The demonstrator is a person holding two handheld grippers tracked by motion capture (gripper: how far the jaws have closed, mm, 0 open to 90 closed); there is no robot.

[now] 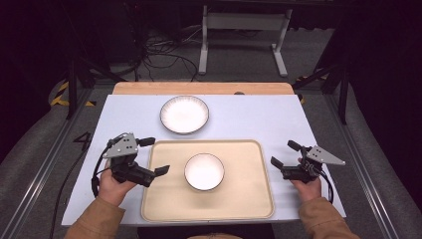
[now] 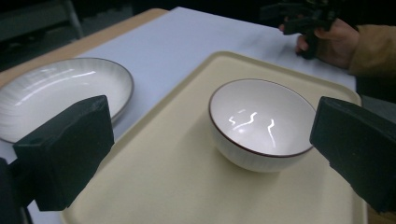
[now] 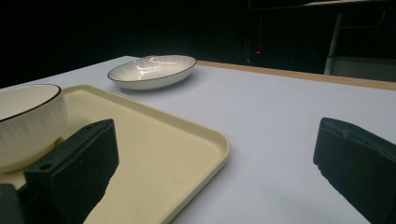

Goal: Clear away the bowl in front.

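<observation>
A small white bowl (image 1: 204, 172) with a dark rim sits in the middle of a cream tray (image 1: 159, 204). A wider white plate (image 1: 184, 114) lies on the pale blue tabletop beyond the tray. My left gripper (image 1: 154, 156) hovers at the tray's left edge, open and empty; in its own view the bowl (image 2: 261, 123) lies between its spread jaws and the plate (image 2: 56, 95) is at the left. My right gripper (image 1: 285, 154) is open and empty just right of the tray, and its view shows the bowl (image 3: 28, 123), tray corner (image 3: 205, 144) and plate (image 3: 152, 70).
The blue table cover (image 1: 249, 119) lies on a wooden tabletop whose far edge (image 1: 199, 88) shows. A white metal stand (image 1: 244, 35) and cables are on the floor beyond. Metal rails run along both sides of the table.
</observation>
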